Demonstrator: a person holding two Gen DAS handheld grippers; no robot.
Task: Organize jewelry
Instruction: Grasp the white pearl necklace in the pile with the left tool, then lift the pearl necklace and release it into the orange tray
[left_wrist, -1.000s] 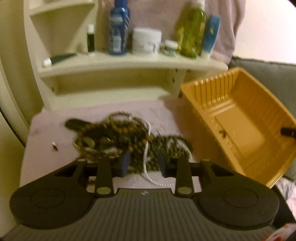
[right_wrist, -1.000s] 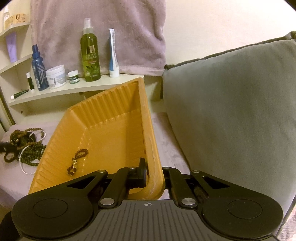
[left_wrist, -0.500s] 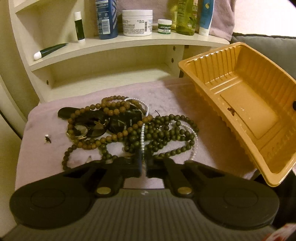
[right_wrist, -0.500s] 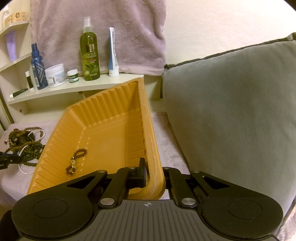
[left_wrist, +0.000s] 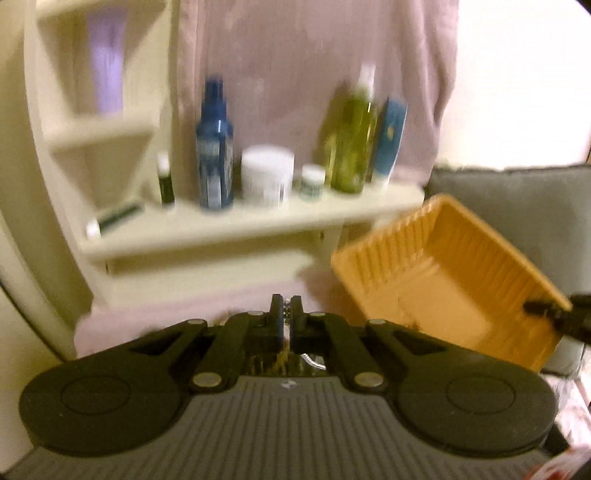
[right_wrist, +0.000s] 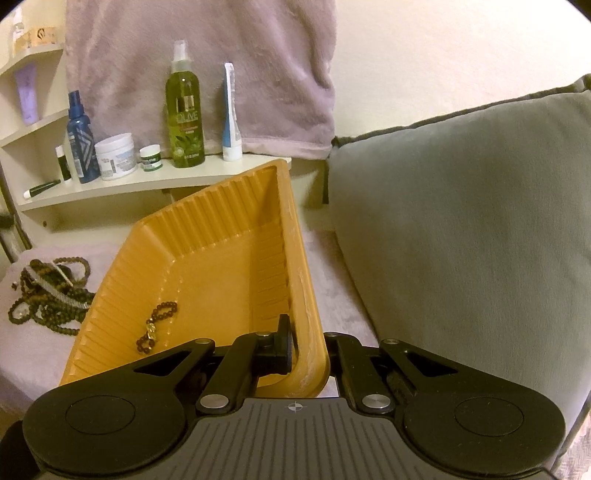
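Note:
My left gripper (left_wrist: 286, 310) is shut on a thin white bead necklace (left_wrist: 314, 361). A few of its small beads show between the fingertips and the rest hangs below, mostly hidden by the gripper body; this view is blurred. My right gripper (right_wrist: 310, 345) is shut on the near rim of an orange ribbed tray (right_wrist: 221, 266), holding it tilted. One brown bead bracelet (right_wrist: 157, 328) lies inside the tray. A tangled pile of dark and brown bead necklaces (right_wrist: 44, 299) rests on the pink cloth left of the tray, with a white strand (right_wrist: 68, 286) drawn taut across it.
A cream shelf (right_wrist: 147, 181) behind holds a blue bottle (right_wrist: 79, 140), a white jar (right_wrist: 114, 155), a green spray bottle (right_wrist: 184, 118) and a tube. A pink towel (right_wrist: 221, 55) hangs above. A grey cushion (right_wrist: 461, 221) fills the right side.
My left gripper closed on the white strand in the bead pile and then rose, so the pile dropped out of its view. The right gripper and tray stayed put.

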